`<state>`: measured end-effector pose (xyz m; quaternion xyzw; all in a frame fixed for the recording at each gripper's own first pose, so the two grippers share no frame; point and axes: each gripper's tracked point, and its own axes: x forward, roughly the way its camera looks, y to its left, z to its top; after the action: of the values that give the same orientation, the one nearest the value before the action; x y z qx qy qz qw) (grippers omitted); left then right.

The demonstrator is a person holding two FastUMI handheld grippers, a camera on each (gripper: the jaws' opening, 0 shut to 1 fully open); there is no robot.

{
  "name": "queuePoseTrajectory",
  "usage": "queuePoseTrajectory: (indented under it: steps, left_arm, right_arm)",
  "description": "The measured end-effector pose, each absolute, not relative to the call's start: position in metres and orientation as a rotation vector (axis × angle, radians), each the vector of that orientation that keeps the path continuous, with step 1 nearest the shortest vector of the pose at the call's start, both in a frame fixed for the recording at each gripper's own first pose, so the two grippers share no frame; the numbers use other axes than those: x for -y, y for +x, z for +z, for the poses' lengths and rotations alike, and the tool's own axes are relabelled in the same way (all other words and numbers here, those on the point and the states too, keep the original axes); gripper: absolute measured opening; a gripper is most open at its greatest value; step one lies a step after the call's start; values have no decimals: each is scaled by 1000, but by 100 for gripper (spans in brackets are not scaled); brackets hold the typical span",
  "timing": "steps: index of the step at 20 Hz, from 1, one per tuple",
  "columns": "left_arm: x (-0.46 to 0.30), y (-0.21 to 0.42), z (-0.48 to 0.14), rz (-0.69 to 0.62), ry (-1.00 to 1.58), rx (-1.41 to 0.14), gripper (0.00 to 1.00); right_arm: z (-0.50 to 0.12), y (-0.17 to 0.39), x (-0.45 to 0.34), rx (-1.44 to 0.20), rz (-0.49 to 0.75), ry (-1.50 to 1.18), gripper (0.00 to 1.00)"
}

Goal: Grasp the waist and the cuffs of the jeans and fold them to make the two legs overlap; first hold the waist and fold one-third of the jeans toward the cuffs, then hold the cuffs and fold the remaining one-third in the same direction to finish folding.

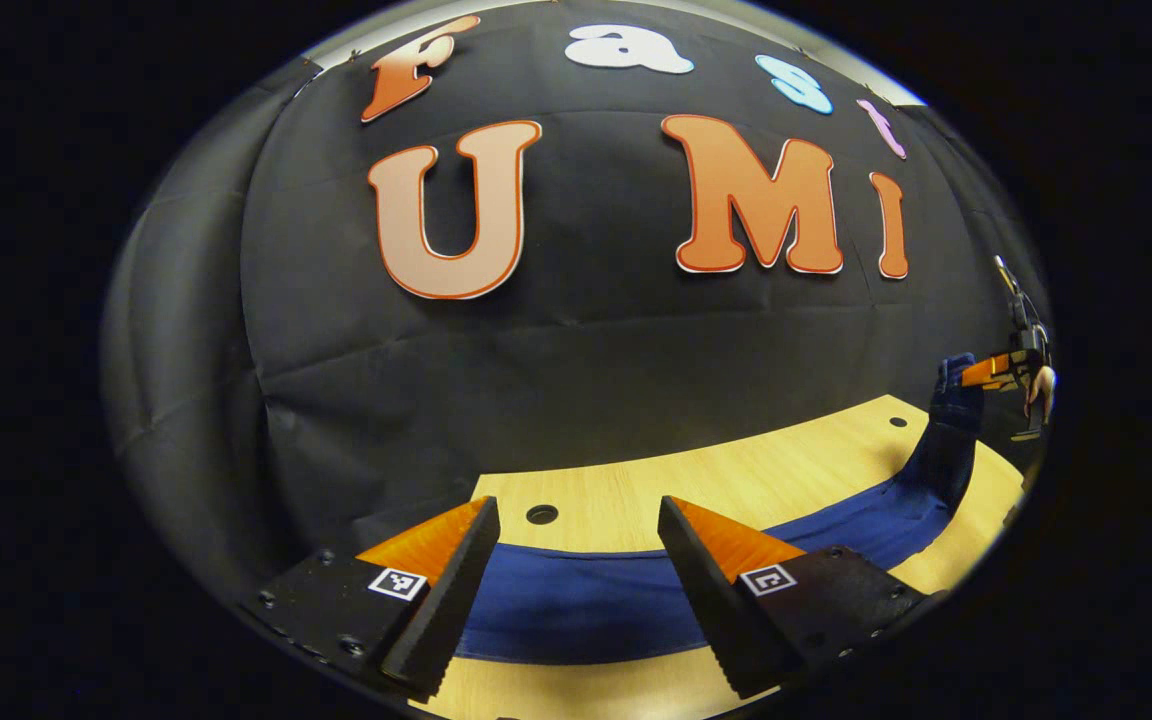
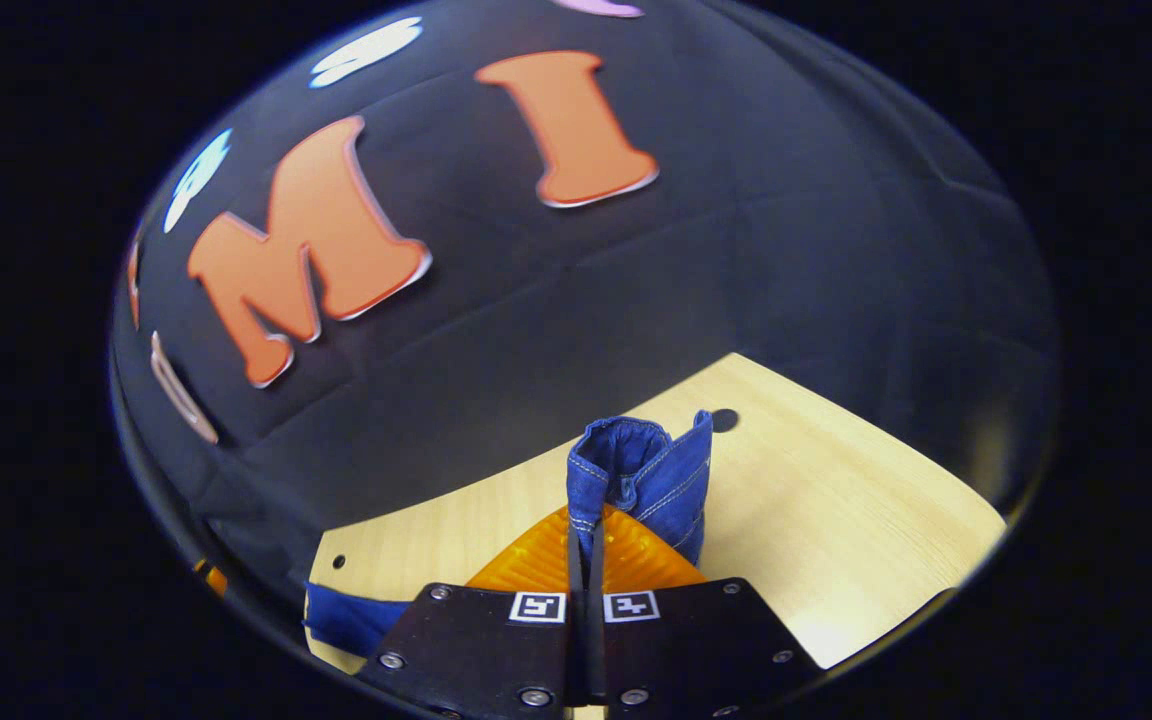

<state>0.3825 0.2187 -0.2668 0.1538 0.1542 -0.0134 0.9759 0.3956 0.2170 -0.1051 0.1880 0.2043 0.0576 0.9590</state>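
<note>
The right gripper (image 2: 586, 560) pinched a bunched fold of the jeans (image 2: 641, 480), lifting the denim upright above the wooden table (image 2: 836, 520).

Jeans (image 1: 586, 600): blue denim, pale stitching. Table (image 2: 836, 500): pale smooth wood-grain. Left tool (image 1: 576, 590) fingers: ridged matt black, orange backs.

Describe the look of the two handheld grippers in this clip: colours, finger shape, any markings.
Both look alike. The left gripper has wedge-shaped fingers, orange on their outer faces with black ribbed pads, on black plates with screws and a small black-and-white square marker each. The right gripper shows the same orange ribbed wedges, black screwed plates and two square markers side by side.
</note>
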Motion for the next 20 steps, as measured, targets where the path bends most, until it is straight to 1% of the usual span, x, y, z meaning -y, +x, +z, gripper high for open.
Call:
queuePoseTrajectory:
  steps: [1, 2, 3, 4, 5, 8, 10, 14, 20]
  left_arm:
    - [-223, 383, -266, -31, 313, -310, 98]
    - [-227, 384, -266, -36, 312, -311, 100]
    - [-230, 384, -265, -40, 310, -310, 98]
    - [-234, 384, -265, -40, 307, -312, 100]
    - [-236, 384, -264, -42, 299, -310, 98]
    - [-246, 382, -266, -38, 272, -318, 98]
    - [-252, 379, -268, -33, 257, -324, 98]
    - [-266, 374, -269, -16, 256, -337, 98]
    - [-276, 372, -276, -3, 245, -361, 98]
  right_arm:
    - [-97, 397, -245, -411, 150, 355, 0]
    - [-90, 392, -270, -408, 178, 329, 0]
    - [-87, 388, -295, -412, 208, 303, 0]
    - [-85, 382, -321, -415, 237, 278, 0]
    - [-84, 378, -347, -415, 263, 255, 0]
    - [-94, 368, -415, -426, 357, 199, 0]
    - [-111, 351, -454, -460, 411, 152, 0]
    - [-169, 333, -510, -551, 490, 68, 0]
    - [-242, 309, -545, -663, 537, -77, 0]
